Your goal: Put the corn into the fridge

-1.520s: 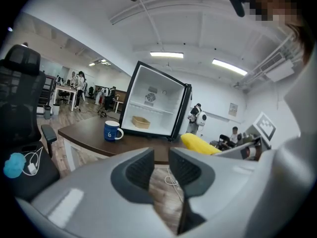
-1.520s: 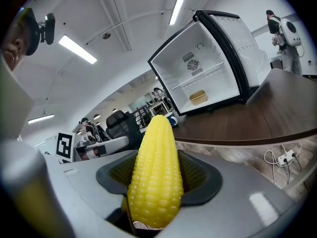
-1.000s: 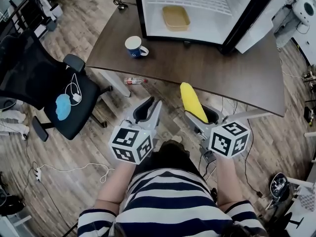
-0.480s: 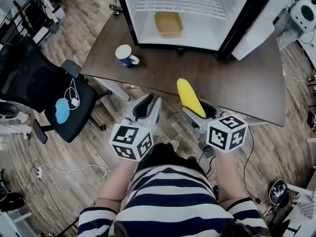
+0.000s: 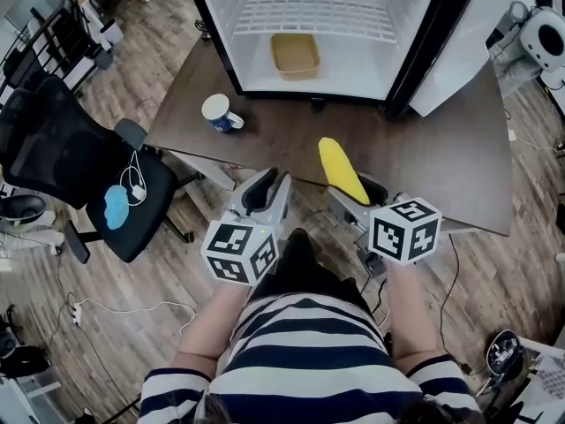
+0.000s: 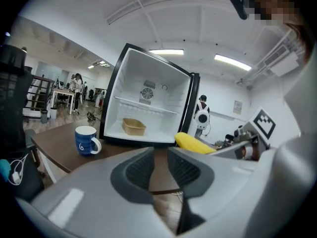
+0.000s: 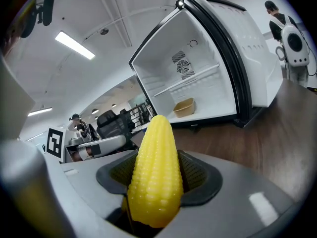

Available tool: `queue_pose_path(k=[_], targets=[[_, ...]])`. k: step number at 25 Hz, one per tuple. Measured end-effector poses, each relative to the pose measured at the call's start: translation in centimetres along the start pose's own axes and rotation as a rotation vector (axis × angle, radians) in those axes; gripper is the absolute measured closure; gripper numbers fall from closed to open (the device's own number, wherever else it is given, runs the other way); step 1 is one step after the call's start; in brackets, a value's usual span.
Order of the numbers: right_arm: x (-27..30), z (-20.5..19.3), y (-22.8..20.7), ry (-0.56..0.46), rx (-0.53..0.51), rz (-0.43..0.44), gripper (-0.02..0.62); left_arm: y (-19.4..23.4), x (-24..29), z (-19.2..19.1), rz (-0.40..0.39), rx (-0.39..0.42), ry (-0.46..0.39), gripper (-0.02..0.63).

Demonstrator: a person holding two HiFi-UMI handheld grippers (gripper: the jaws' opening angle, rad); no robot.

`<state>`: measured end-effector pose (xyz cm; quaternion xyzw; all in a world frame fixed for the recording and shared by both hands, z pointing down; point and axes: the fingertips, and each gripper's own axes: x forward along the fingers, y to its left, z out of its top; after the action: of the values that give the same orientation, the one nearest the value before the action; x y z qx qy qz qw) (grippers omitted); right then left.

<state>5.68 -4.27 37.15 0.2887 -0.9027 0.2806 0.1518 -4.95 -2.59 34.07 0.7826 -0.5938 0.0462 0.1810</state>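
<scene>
A yellow corn cob [image 5: 342, 170] [image 7: 154, 172] sticks out forward from my right gripper [image 5: 364, 194] [image 7: 157, 178], whose jaws are shut on its lower half, over the near edge of the dark table [image 5: 415, 153]. The small white fridge [image 5: 318, 25] [image 6: 148, 108] [image 7: 198, 78] stands open at the table's far side, with a tan tray [image 5: 295, 56] [image 6: 133, 126] [image 7: 184, 107] on its floor. My left gripper [image 5: 262, 194] [image 6: 159, 170] hangs beside the right one, short of the table edge, its jaws nearly together with nothing between them.
A blue and white mug [image 5: 218, 113] [image 6: 87, 140] stands on the table's left part. The fridge door [image 5: 446, 42] swings out to the right. A black office chair [image 5: 79, 175] sits on the floor at the left. People stand in the room's background.
The table and fridge have drawn nearer in the head view. Both grippers moved forward a little, the corn still held in the right one.
</scene>
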Motion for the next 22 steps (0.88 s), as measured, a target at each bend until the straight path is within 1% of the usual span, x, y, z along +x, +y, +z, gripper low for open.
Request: queue_pose_path(k=[5, 9, 12, 17, 22], targets=[[0.7, 1.1, -2.1, 0.000, -0.009, -0.034, 0.344, 0.2, 2.0, 0.2, -0.005, -0.003, 0.003, 0.606], [2.1, 2.4, -3.9, -0.006, -0.014, -0.073, 0.344, 1.2, 4.1, 0.8, -0.017, -0.002, -0.007, 0.606], [3.3, 3.7, -5.5, -0.011, -0.024, -0.112, 0.344, 2.1, 6.2, 1.5, -0.030, -0.008, -0.015, 0.606], [5.6, 6.6, -8.1, -0.032, -0.028, -0.190, 0.344, 3.6, 9.5, 2.8, -0.068, 0.021, -0.019, 0.606], [8.8, 9.3, -10.8, -0.036, -0.038, -0.263, 0.344, 5.9, 12.9, 4.1, -0.090, 0.024, -0.012, 0.606]])
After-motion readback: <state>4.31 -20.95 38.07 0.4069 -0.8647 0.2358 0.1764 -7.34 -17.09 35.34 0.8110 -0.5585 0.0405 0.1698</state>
